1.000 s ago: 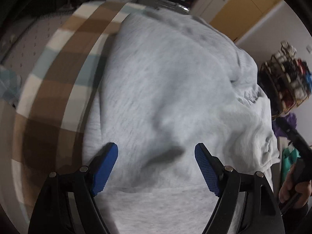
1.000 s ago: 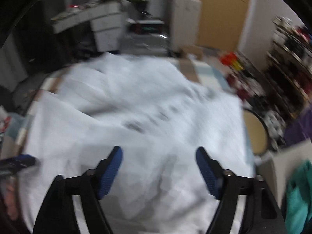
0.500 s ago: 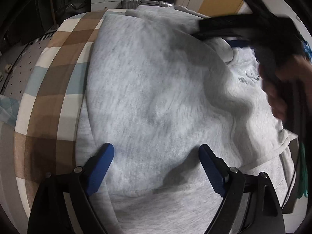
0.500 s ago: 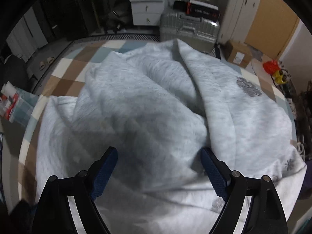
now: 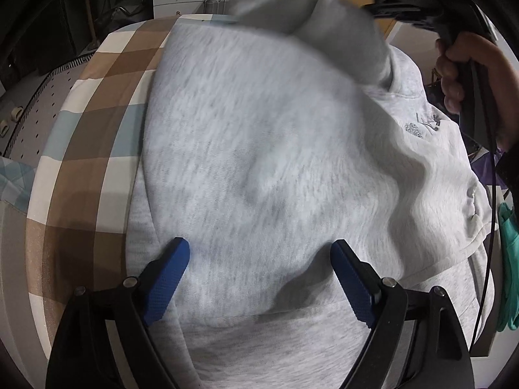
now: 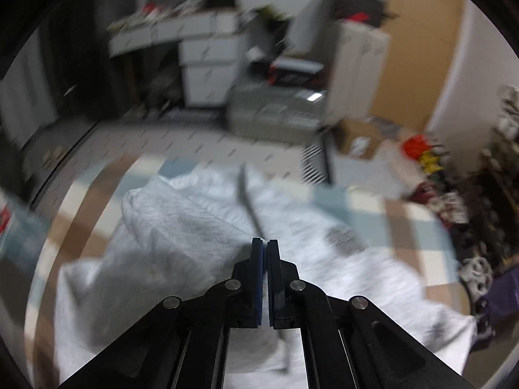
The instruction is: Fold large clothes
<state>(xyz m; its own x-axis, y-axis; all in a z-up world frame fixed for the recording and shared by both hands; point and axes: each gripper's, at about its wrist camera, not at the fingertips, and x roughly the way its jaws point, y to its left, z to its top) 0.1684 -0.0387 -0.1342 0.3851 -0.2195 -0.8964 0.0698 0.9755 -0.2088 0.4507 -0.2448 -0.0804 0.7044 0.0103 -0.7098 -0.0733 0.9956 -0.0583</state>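
A large light grey sweatshirt point(image 5: 259, 129) lies spread over a brown, white and blue checked cover point(image 5: 97, 113). My left gripper point(image 5: 259, 249) is open, its blue pads point(image 5: 165, 282) wide apart just above the near part of the cloth, gripping nothing. At the far end a fold of the sweatshirt is lifted and blurred, below a person's hand point(image 5: 460, 64) that holds the other tool. In the right wrist view my right gripper point(image 6: 264, 243) is shut, pads together on a pinched ridge of the sweatshirt point(image 6: 181, 227).
Beyond the checked cover point(image 6: 405, 227) stand a grey suitcase point(image 6: 272, 113), white drawers point(image 6: 207, 64) and a cardboard box point(image 6: 360, 139). Cluttered racks point(image 6: 486, 194) line the right side. A teal cloth point(image 5: 509, 259) hangs at the bed's right edge.
The right gripper went from wide open to shut and swept across the bed; a fold of the sweatshirt now rises at the far end. The left gripper sank slightly toward the cloth.
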